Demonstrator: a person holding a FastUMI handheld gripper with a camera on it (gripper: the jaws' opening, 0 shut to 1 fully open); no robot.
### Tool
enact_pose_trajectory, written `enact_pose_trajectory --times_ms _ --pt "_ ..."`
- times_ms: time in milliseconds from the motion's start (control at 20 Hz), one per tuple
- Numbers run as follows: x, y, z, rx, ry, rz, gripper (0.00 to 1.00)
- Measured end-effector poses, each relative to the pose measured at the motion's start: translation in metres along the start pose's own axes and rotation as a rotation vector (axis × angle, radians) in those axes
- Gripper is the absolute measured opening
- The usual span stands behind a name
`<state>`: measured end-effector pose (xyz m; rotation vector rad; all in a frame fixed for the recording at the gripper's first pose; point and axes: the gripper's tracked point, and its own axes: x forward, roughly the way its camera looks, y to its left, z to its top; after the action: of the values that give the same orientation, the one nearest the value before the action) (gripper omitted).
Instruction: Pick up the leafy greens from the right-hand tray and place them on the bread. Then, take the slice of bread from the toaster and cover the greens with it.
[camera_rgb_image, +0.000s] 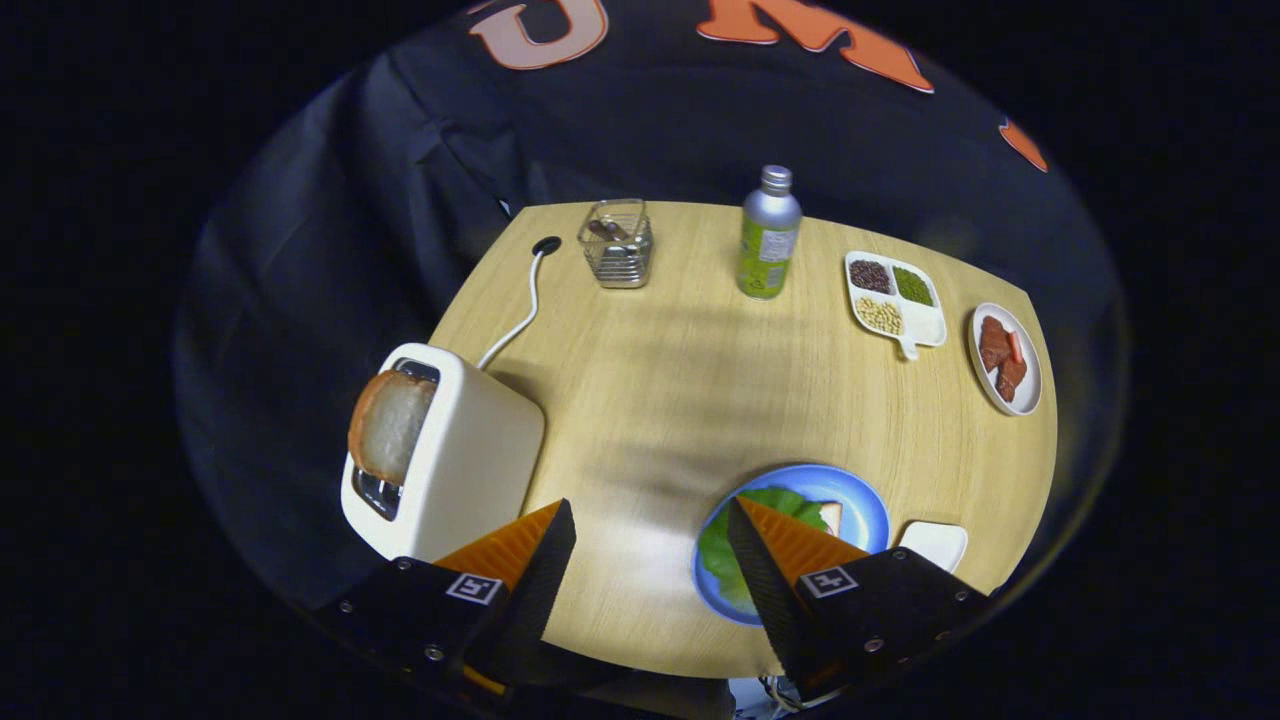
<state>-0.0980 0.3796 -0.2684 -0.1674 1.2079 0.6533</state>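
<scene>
the leafy greens (728, 560) already lie on the bread (829, 516) on the blue plate (868, 510), so the first half looks done. the gripper (650, 560) hangs spread and empty above the tabletop (680, 380). left: fetching the slice (388, 424) standing in the toaster (470, 465).

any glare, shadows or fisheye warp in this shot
Gripper view: a bright glare patch on the table between the open gripper's fingers; soft banded shadows across the tabletop; fisheye warp bows the table edges; the toaster leans outward.
</scene>
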Motion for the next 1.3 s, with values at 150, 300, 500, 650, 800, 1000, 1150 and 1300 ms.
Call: enact_pose_trajectory --times_ms 150,300,500,650,800,1000,1150,1300 --pt "-0.004 0.047 0.014 -0.025 0.021 0.049 0.92" --pt "-0.010 0.089 0.036 -0.034 0.032 0.109 0.93" --pt "-0.010 0.138 0.056 -0.038 0.057 0.177 0.92" --pt "0.000 0.159 0.056 -0.038 0.114 0.188 0.87" --pt "0.019 0.164 0.047 -0.043 0.171 0.141 0.81" --pt "0.039 0.165 0.044 -0.012 0.210 0.093 0.65" --pt "0.051 0.165 0.037 0.017 0.240 0.080 0.47" --pt "0.050 0.160 0.032 0.068 0.243 0.096 0.26"
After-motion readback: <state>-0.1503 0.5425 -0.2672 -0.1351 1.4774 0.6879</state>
